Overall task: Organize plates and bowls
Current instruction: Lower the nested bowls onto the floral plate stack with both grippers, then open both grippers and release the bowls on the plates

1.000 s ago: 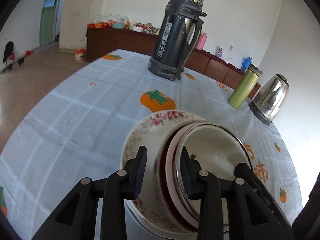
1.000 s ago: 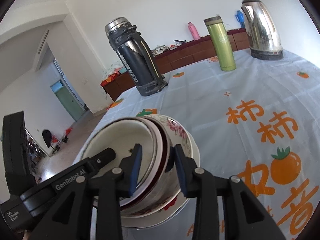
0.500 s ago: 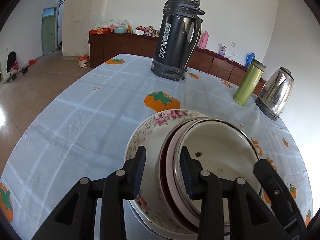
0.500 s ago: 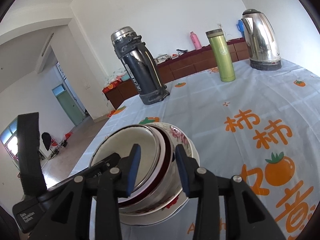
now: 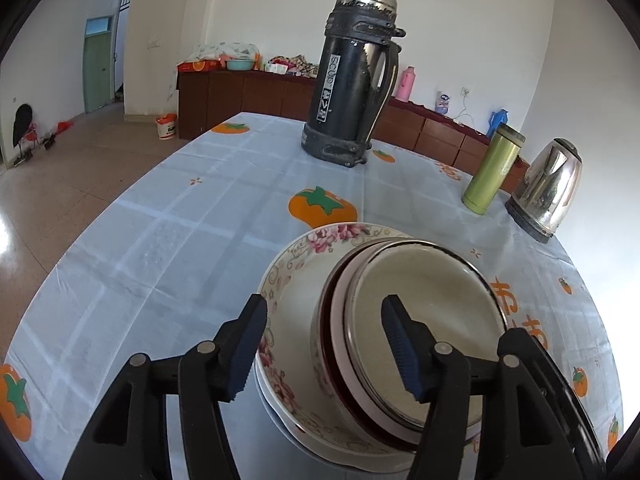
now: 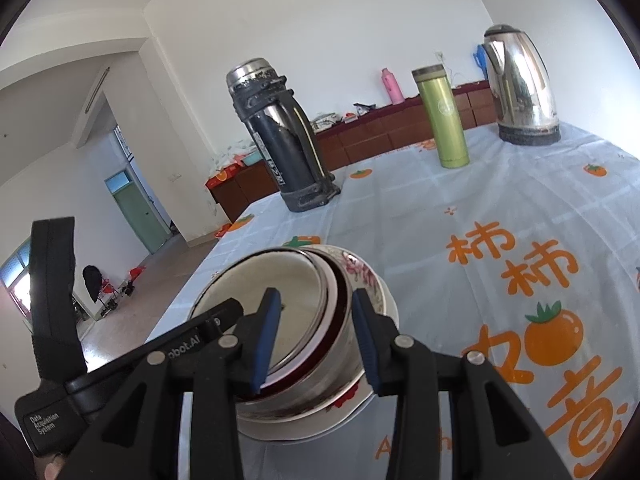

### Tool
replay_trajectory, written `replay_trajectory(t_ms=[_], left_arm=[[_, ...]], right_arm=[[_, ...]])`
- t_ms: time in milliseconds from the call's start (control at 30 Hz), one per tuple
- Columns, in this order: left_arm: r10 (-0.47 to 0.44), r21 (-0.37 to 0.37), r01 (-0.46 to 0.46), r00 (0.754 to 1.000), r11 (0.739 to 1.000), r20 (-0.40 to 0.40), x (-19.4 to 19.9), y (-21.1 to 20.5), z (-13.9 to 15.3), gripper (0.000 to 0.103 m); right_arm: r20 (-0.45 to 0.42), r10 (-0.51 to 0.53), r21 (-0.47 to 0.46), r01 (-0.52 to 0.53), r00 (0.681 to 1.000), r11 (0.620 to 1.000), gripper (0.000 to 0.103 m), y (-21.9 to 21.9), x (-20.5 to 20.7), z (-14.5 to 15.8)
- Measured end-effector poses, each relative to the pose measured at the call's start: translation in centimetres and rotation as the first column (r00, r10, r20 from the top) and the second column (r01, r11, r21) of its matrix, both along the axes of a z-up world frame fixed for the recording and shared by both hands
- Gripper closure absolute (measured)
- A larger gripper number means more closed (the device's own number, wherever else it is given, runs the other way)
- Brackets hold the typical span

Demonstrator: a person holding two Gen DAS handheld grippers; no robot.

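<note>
A stack of nested bowls stands on the table: a steel-rimmed bowl (image 5: 424,292) inside a pink and dark red bowl (image 5: 338,292), both in a floral bowl (image 5: 296,264) that rests on a white plate (image 6: 304,428). My left gripper (image 5: 324,344) straddles the stack's left rim; its jaws are opening and its pads stand clear of the bowls. My right gripper (image 6: 316,336) straddles the opposite rim, one pad inside the steel-rimmed bowl (image 6: 296,280) and one outside the floral bowl (image 6: 368,276). Its jaws are opening too, with a gap at the inner pad.
A tall black thermos (image 5: 352,80) stands at the back of the persimmon-print tablecloth (image 5: 160,240). A green tumbler (image 5: 490,172) and a steel kettle (image 5: 548,188) are at the back right. The table's edge drops to the floor on the left. Brown cabinets (image 5: 240,96) line the wall.
The left jaws have spread wide and let go of the bowl rims. The right jaws have widened a little. The stack stays in place.
</note>
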State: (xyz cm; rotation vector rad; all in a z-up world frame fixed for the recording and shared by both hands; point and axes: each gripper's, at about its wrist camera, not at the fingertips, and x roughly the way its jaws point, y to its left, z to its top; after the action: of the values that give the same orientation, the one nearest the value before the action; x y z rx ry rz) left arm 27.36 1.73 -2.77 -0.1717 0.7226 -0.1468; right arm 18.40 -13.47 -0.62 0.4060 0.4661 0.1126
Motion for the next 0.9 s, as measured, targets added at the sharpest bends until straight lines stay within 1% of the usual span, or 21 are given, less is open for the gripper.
replay_trajectory(t_ms=[33,67,100,133,233,367,467,600,633,767,900], left_arm=[[0.003,-0.009,-0.003,1.0,1.0,-0.001,-0.1,0.1,0.0,0.035],[0.005,-0.014,-0.005,1.0,1.0,-0.003,-0.1,0.2,-0.1,0.033],[0.006,-0.021,-0.006,1.0,1.0,-0.007,-0.1,0.2,-0.1,0.033],[0.006,-0.027,-0.006,1.0,1.0,-0.011,-0.1,0.3,-0.2,0.033],[0.003,-0.022,-0.004,1.0,1.0,-0.012,-0.2,0.2,-0.4,0.033],[-0.004,-0.001,0.004,1.0,1.0,-0.002,-0.4,-0.2,-0.4,0.032],[-0.009,-0.005,0.009,1.0,1.0,-0.001,-0.5,-0.2,-0.5,0.032],[-0.02,-0.012,0.02,1.0,1.0,0.004,-0.9,0.0,-0.5,0.032],[-0.025,-0.012,0.025,1.0,1.0,0.008,-1.1,0.1,-0.5,0.032],[-0.025,-0.011,0.025,0.999,1.0,0.041,-2.2,0.3,-0.4,0.023],[-0.032,0.007,0.032,0.995,0.999,0.093,-3.1,0.1,-0.1,0.023]], right_arm=[[0.002,-0.003,0.0,0.003,1.0,1.0,0.055,0.0,-0.2,0.0],[0.001,-0.01,0.001,0.01,1.0,1.0,0.053,-0.1,-0.4,-0.1],[-0.004,-0.011,0.005,0.011,1.0,1.0,0.048,-0.2,-0.5,-0.3],[-0.009,-0.012,0.009,0.013,1.0,1.0,0.047,-0.4,-0.5,-0.3],[-0.026,-0.01,0.019,0.01,1.0,1.0,0.047,-0.6,-0.5,-0.6],[-0.021,-0.016,0.018,0.016,1.0,1.0,0.046,-0.8,-0.7,-0.5],[-0.021,-0.023,0.02,0.023,1.0,1.0,0.043,-0.9,-0.9,-0.5],[-0.028,-0.032,0.016,0.032,0.999,0.999,0.034,-1.1,-1.1,-0.7],[-0.029,-0.033,0.01,0.034,0.999,0.999,0.033,-1.0,-1.2,-0.7],[-0.025,-0.039,-0.002,0.039,0.999,0.999,0.031,-1.1,-1.6,-0.7],[-0.01,-0.05,0.0,0.05,0.999,0.999,0.027,-1.4,-2.0,-0.6]])
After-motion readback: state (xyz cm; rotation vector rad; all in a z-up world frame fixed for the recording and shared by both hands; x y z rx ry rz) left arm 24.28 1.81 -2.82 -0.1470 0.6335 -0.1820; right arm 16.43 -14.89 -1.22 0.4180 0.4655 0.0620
